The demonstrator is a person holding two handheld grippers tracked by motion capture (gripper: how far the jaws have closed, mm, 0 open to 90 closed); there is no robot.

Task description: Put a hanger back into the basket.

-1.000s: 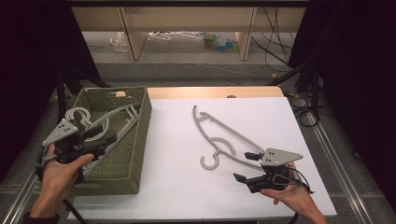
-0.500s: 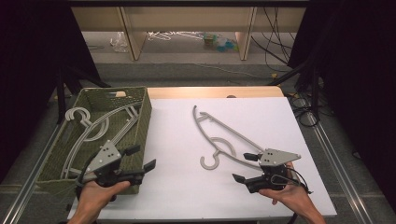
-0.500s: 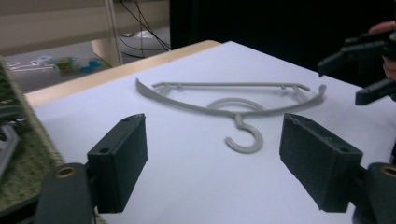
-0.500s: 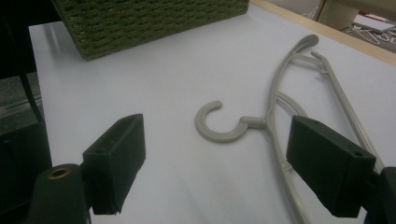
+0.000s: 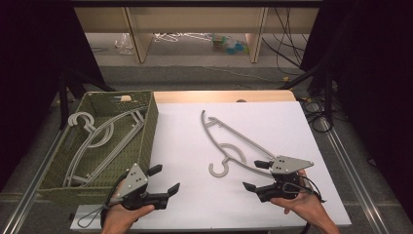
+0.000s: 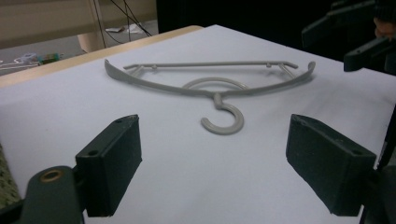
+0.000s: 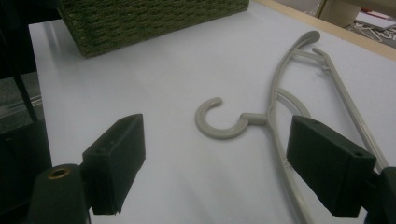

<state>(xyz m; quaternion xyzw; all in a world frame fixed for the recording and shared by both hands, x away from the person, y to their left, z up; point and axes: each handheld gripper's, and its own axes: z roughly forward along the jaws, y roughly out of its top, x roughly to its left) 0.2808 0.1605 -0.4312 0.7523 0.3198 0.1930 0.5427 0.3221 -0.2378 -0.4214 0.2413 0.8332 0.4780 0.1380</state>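
Note:
A grey plastic hanger (image 5: 227, 159) lies flat on the white table top, hook toward the front. My left gripper (image 5: 164, 179) hovers low at the front, beside the green basket's (image 5: 151, 131) near right corner. Its jaws have just been opening and stand wide with nothing between them. In the left gripper view (image 6: 219, 168) the hanger (image 6: 217, 98) lies ahead of the jaws. My right gripper (image 5: 252, 175) is open at the front right, close to the hanger's near arm. From the right gripper view (image 7: 215, 172) the hanger (image 7: 254, 119) lies just beyond the open jaws.
The woven green basket (image 7: 140, 18) stands on the table's left side with grey hangers (image 5: 109, 146) lying inside it. The other hand's gripper (image 6: 355, 32) shows at the top right of the left gripper view. Shelving and cables lie beyond the table's far edge.
My left gripper has come away from the hangers in the basket, moving right and down to the table's front, and its jaws have opened wider. The right gripper and the table hanger stayed put.

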